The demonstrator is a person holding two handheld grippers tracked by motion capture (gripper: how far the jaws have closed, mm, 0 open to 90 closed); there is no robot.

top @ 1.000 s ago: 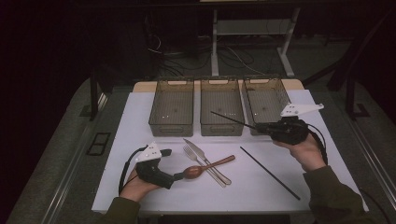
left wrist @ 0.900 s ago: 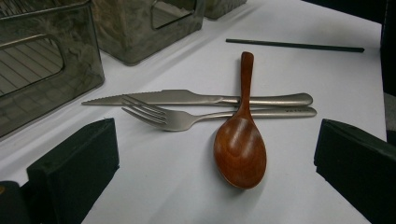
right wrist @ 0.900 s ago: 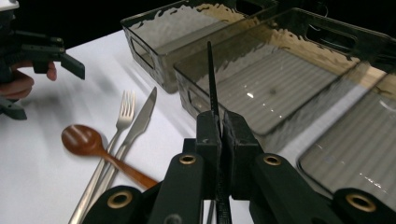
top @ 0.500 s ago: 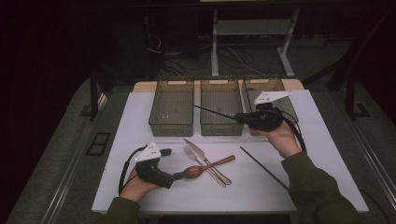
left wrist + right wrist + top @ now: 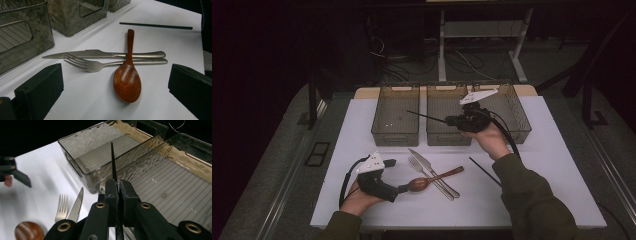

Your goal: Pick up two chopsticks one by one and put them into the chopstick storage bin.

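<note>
Two tongs, right tongs [image 5: 117, 185] pinching black chopstick [image 5: 113, 167] over bins, left tongs [image 5: 115, 87] spread around wooden spoon [image 5: 127, 81], no readable writing.

The wooden spoon [image 5: 28, 230] gets cut off by the bottom edge in the right gripper view. The loose chopstick [image 5: 484, 171] is partly hidden behind the sleeve [image 5: 532, 200] in the high view.

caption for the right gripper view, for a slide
Right gripper clamps a black chopstick above the middle bin, with fork and knife on the white table below.
</note>
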